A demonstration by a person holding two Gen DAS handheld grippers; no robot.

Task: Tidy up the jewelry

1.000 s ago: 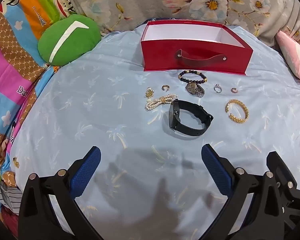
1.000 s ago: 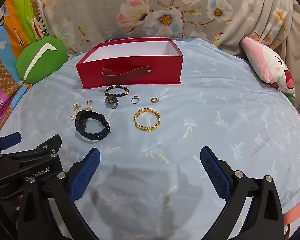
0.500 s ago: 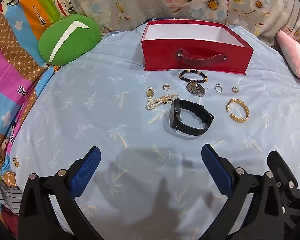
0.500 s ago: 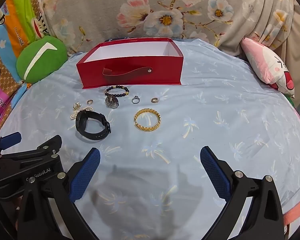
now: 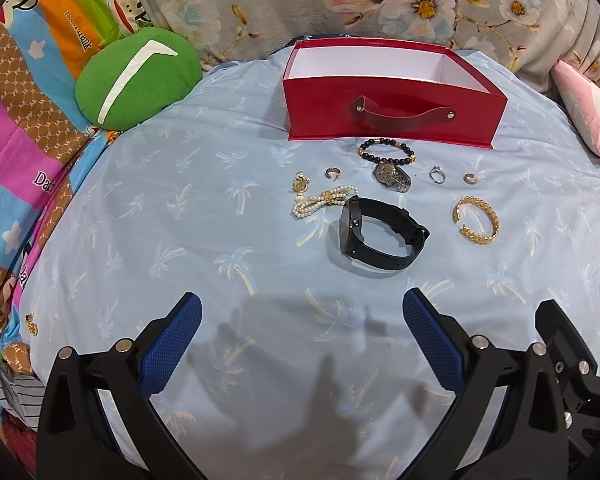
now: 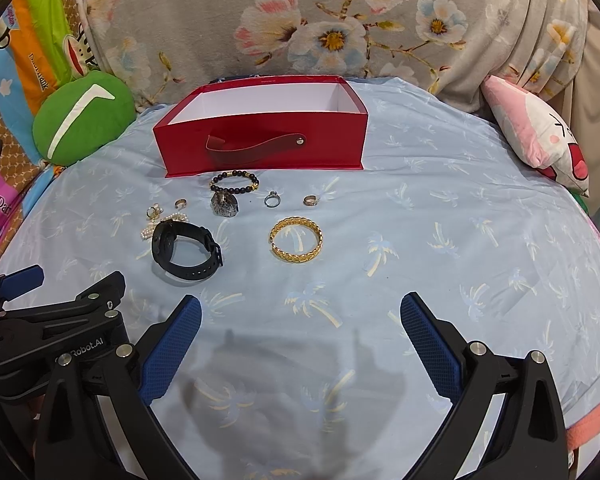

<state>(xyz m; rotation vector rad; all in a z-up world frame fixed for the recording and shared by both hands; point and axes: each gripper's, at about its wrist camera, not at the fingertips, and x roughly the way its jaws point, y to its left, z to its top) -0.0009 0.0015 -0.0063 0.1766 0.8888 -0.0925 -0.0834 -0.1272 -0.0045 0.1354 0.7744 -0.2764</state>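
An open red box [image 5: 388, 116] [image 6: 260, 148] with a white inside stands at the far side of a light blue sheet. In front of it lie a black watch [image 5: 380, 236] [image 6: 186, 250], a gold bangle [image 5: 476, 220] [image 6: 297, 239], a dark bead bracelet [image 5: 386, 151] [image 6: 234, 182], a metal watch [image 5: 392, 176] [image 6: 224, 204], a pearl bracelet [image 5: 322, 202] [image 6: 160, 222] and several rings [image 5: 437, 174] [image 6: 272, 199]. My left gripper [image 5: 300, 324] is open and empty, short of the black watch. My right gripper [image 6: 300, 322] is open and empty, short of the gold bangle.
A green round cushion [image 5: 136, 76] [image 6: 82, 118] lies at the back left. A pink plush pillow [image 6: 540, 136] [image 5: 588, 116] lies at the back right. A floral blanket [image 6: 320, 20] rises behind the box. The left gripper's body [image 6: 52, 328] shows low left in the right wrist view.
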